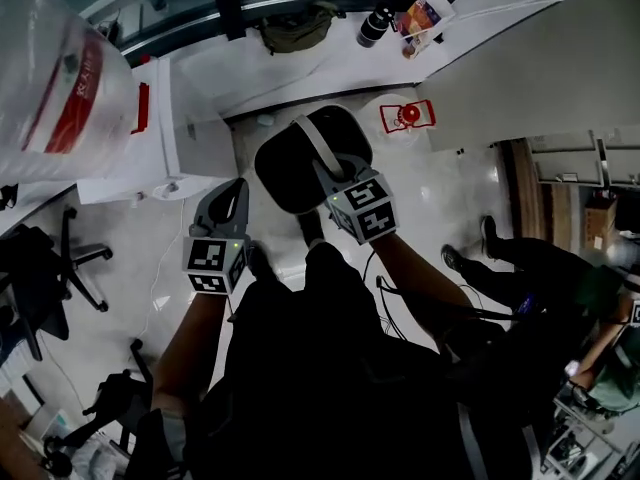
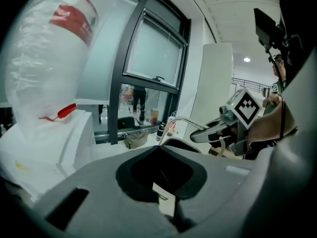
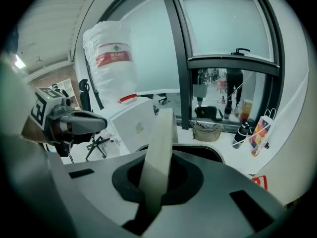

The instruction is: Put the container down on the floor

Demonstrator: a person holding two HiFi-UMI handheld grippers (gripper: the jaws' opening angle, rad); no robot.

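The container (image 1: 285, 180) is a black oval bin with a pale handle strap (image 1: 314, 146); it hangs above the white floor. In the head view my right gripper (image 1: 322, 168) reaches over the bin and is shut on that strap. In the right gripper view the strap (image 3: 159, 148) runs up between the closed jaws of the right gripper (image 3: 151, 197), with the bin's rim (image 3: 208, 150) beyond. My left gripper (image 1: 238, 190) is beside the bin's left, apart from it, its jaws together. In its own view the left gripper (image 2: 166, 202) shows only a small pale scrap in the slot.
A white water dispenser (image 1: 185, 138) with a big plastic-wrapped bottle (image 1: 50, 78) stands at the left. An office chair (image 1: 45, 268) is lower left. A red sign (image 1: 407, 116) lies on the floor ahead. Bags (image 1: 295, 28) sit on the sill. Another person (image 1: 540, 268) is at the right.
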